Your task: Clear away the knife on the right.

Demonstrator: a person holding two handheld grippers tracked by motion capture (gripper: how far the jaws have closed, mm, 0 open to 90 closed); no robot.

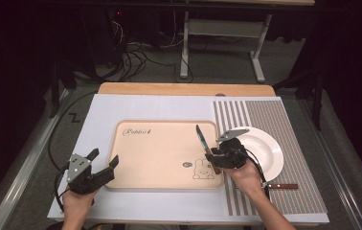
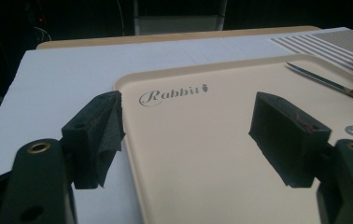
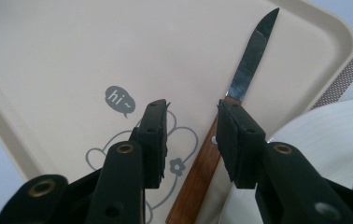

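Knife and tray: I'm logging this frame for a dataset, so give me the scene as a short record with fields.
knife: lies on the tray's right side, blade pointing away from the person, wooden handle nearest them
tray: beige, rabbit print, on the white board
right gripper: over the knife's handle, jaws apart, pads not pressing on it
left gripper: open, at the tray's left edge, holds nothing
plate: white, on the striped mat, right of the tray
second utensil: wooden handle, on the mat near the plate

High view looks down on the tray (image 1: 164,158); both tongs cameras skim it closely.
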